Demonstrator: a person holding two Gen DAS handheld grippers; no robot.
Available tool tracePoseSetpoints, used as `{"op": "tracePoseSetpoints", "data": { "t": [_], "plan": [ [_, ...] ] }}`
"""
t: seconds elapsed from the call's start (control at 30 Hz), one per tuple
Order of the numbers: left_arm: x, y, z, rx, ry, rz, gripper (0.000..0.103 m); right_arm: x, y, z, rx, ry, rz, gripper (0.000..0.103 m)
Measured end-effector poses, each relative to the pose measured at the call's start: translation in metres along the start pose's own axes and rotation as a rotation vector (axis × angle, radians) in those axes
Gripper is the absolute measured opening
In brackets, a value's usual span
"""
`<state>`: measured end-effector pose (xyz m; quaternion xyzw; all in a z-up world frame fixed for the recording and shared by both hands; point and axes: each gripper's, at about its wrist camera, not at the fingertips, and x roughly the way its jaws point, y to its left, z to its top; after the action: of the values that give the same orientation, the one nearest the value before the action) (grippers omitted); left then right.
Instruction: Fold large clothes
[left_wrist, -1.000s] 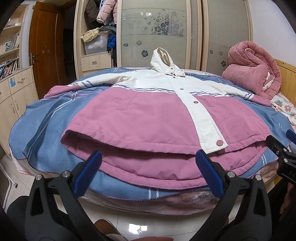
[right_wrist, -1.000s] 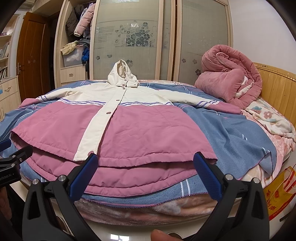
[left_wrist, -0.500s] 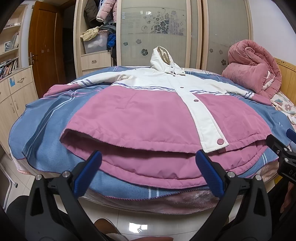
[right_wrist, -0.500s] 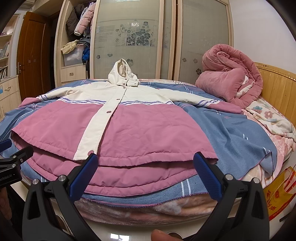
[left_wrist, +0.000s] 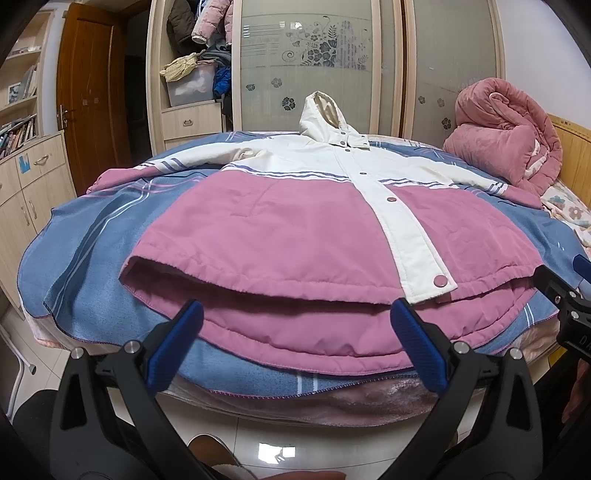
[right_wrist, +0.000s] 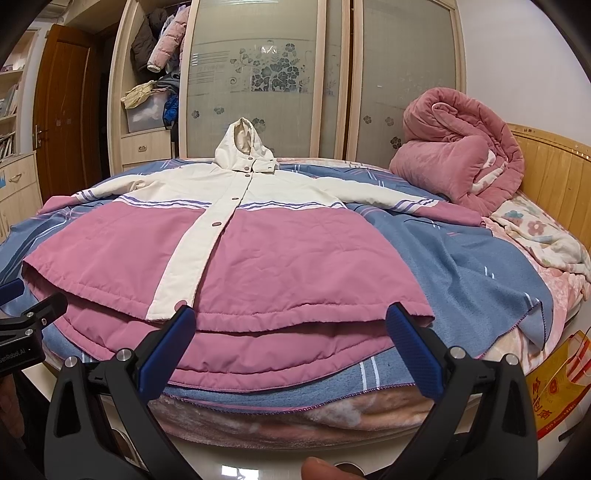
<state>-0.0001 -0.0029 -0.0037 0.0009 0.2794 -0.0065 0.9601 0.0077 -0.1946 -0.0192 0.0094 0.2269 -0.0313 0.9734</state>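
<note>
A large pink and white hooded coat (left_wrist: 295, 229) (right_wrist: 258, 251) lies flat and buttoned on the bed, sleeves spread out, hem toward me. My left gripper (left_wrist: 295, 332) hovers open just before the left part of the hem, nothing between its blue pads. My right gripper (right_wrist: 288, 332) is open as well, in front of the right part of the hem. Each gripper shows at the edge of the other's view: the right one (left_wrist: 569, 295), the left one (right_wrist: 26, 317).
A blue striped blanket (left_wrist: 92, 258) (right_wrist: 480, 266) covers the bed under the coat. A rolled pink quilt (left_wrist: 506, 140) (right_wrist: 461, 158) sits at the far right by the wooden headboard (right_wrist: 554, 166). Wardrobe with glass doors (left_wrist: 314, 66) behind; cabinets (left_wrist: 26, 184) at left.
Both views have crept slightly nearer the coat's hem. Nothing has been taken hold of, and both grippers stay open.
</note>
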Motion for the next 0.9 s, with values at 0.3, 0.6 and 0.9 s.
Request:
{"op": "tracePoseSetpoints", "data": {
  "t": [0.3, 0.6, 0.9],
  "plan": [
    [0.0005, 0.001, -0.0008, -0.001, 0.003, -0.001, 0.101, 0.0001, -0.0003, 0.0001, 0.001, -0.001, 0.002, 0.102],
    [0.0013, 0.0015, -0.0012, 0.0, 0.006, -0.003, 0.101, 0.0002, -0.0003, 0.0004, 0.002, -0.002, 0.002, 0.102],
    [0.0042, 0.0028, -0.0006, 0.001, 0.006, -0.035, 0.101, 0.0015, -0.0004, 0.0011, 0.007, 0.007, 0.013, 0.102]
  ]
}}
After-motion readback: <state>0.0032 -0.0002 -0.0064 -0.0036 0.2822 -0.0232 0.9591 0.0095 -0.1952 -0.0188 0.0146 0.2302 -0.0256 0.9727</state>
